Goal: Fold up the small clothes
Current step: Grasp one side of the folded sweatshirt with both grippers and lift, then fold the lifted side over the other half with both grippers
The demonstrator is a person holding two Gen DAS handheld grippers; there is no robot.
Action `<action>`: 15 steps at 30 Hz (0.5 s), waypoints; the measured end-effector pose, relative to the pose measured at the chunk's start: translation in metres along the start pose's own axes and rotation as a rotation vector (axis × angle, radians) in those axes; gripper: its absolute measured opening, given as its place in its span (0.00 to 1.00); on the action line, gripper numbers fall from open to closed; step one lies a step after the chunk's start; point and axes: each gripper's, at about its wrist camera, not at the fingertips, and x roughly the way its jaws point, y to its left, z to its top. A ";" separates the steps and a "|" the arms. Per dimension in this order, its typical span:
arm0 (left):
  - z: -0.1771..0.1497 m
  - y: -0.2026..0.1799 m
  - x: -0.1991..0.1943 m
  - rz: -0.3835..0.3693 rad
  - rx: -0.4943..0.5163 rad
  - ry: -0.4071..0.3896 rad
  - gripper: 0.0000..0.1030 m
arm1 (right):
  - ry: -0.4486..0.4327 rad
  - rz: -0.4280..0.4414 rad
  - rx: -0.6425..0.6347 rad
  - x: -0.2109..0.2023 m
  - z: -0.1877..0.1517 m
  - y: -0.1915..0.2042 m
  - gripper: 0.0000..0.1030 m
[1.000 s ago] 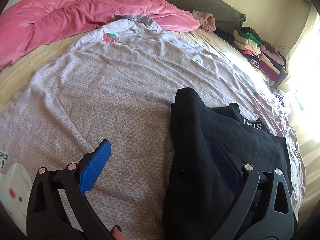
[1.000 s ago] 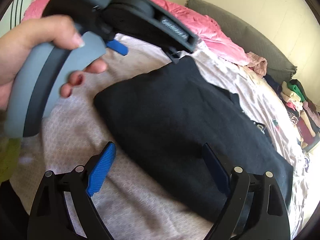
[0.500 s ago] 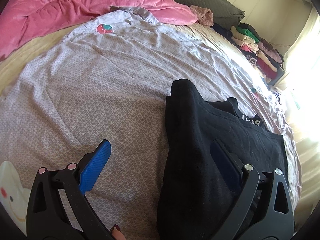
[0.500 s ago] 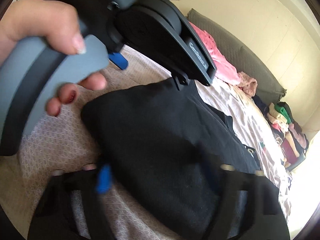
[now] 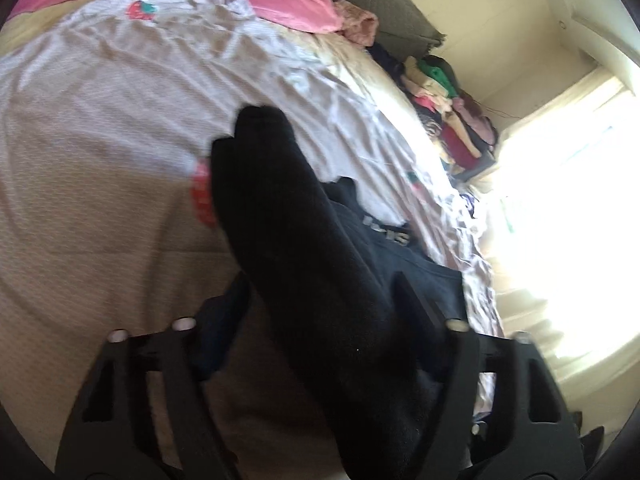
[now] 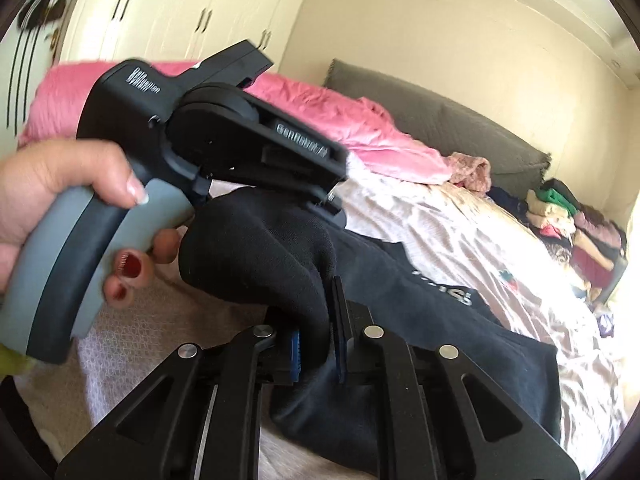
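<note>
Left wrist view: my left gripper (image 5: 320, 312) has its jaws spread wide. A raised fold of the black garment (image 5: 304, 240) runs between them and lies against the right finger; the picture is blurred, so actual grip cannot be confirmed. The bed sheet (image 5: 100, 120) lies beyond the jaws.

Right wrist view: my right gripper (image 6: 316, 344) has its jaws closed down on a bunched fold of the black garment (image 6: 260, 256). The remaining cloth spreads right of the jaws over the bed sheet (image 6: 460, 232). My left hand (image 6: 60, 188) holds the other tool just ahead.
</note>
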 end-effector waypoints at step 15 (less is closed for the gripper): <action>-0.034 -0.175 0.046 0.013 0.303 0.001 0.42 | -0.164 -0.089 0.329 -0.083 -0.049 -0.111 0.09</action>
